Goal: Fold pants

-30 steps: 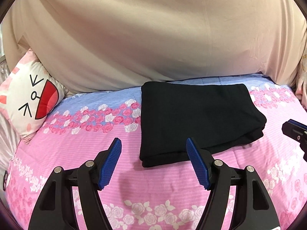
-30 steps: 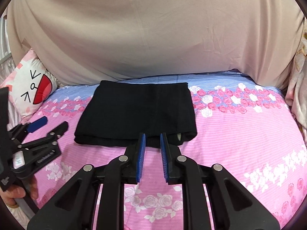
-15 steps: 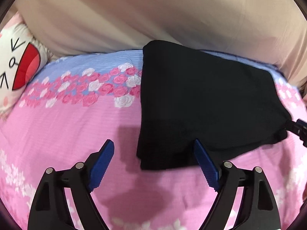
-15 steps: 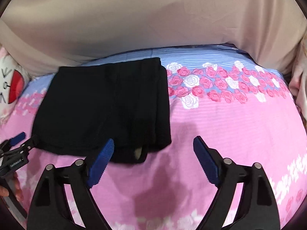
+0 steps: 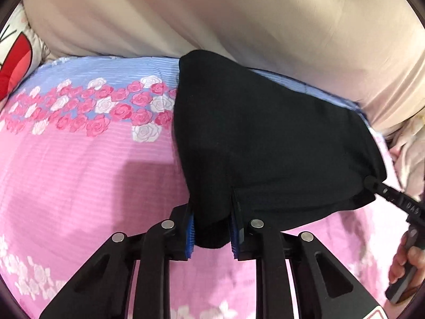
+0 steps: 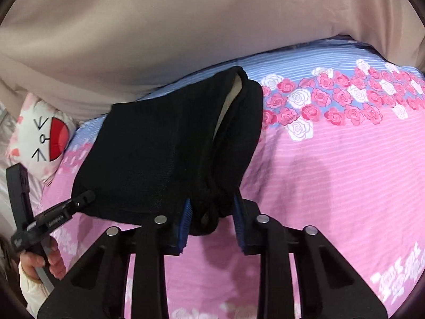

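Observation:
The folded black pants (image 5: 252,138) lie on a pink floral bedspread (image 5: 87,175). My left gripper (image 5: 212,224) is shut on the near left corner of the pants, cloth bunched between its blue pads. My right gripper (image 6: 212,219) is shut on the near right corner of the pants (image 6: 164,154), with several layers pinched between its pads. Each gripper shows in the other's view: the right one at the right edge (image 5: 372,183), the left one at the left edge (image 6: 85,198). The near edge of the pants is raised off the bed.
A beige cover (image 5: 212,16) rises behind the bed. A white cat-face pillow (image 6: 42,138) lies at the far left. Pale bedding (image 5: 409,143) bunches at the right edge. A hand (image 6: 39,263) holds the left gripper's handle.
Both grippers moved forward and down onto the near edge of the pants. Both were open half a second ago and have shut on the near corners, lifting the edge.

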### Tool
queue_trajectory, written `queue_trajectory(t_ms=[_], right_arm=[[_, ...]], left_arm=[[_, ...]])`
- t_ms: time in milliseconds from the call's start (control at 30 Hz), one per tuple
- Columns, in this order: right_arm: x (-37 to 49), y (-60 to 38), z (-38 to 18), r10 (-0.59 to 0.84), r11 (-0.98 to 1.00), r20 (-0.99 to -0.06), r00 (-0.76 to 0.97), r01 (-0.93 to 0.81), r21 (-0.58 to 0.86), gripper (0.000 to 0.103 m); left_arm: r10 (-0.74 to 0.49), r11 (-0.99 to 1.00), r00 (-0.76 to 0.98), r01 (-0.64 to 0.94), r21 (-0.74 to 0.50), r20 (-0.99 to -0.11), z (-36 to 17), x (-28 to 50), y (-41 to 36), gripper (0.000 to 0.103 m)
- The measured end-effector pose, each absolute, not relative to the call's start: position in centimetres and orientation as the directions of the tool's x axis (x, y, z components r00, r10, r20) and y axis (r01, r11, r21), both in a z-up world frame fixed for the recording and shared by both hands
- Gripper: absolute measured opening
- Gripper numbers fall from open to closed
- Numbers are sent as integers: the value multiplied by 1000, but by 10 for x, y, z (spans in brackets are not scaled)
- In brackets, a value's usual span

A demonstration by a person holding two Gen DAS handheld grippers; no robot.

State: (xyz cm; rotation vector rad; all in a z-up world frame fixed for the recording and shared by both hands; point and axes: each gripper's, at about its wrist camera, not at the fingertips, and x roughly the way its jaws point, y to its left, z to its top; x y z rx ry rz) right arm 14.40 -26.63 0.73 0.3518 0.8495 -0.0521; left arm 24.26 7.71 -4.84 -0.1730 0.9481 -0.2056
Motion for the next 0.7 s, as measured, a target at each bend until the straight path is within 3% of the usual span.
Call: queue_trajectory(t_ms=[267,333,400,433,500,567,633,700], right_arm=[[102,-259,1,126,929,-734,667,181,323,26],[109,-261,-13,101,934,-756,647,201,296,34],[109,-263,-15,81,933,-768,635,223,283,49],[101,-264,-7,44,935,-759,650,241,260,53],[86,-259,12,-40,946,-728,685,261,193,54],[74,-249,33,-184,946,-683,706,317,72,54],[69,-229,53,-272,945,-629,728,326,-30,56],[68,-203,69,-273,955,-582,766,288,-69,66]], left_arm=[[-247,969,562,120,-217,-790,-40,201,78,18],[-200,980,573,112,-167,-794,-46,197,69,22],[-134,991,588,85,-104,-798,-49,195,67,40],[-98,995,602,67,-72,-792,-47,192,67,41],[0,999,670,26,23,-743,-29,177,70,49],[79,996,732,-23,91,-677,-10,164,71,71],[115,991,773,-45,127,-624,6,157,67,76],[123,987,796,-37,156,-592,19,155,55,88]])
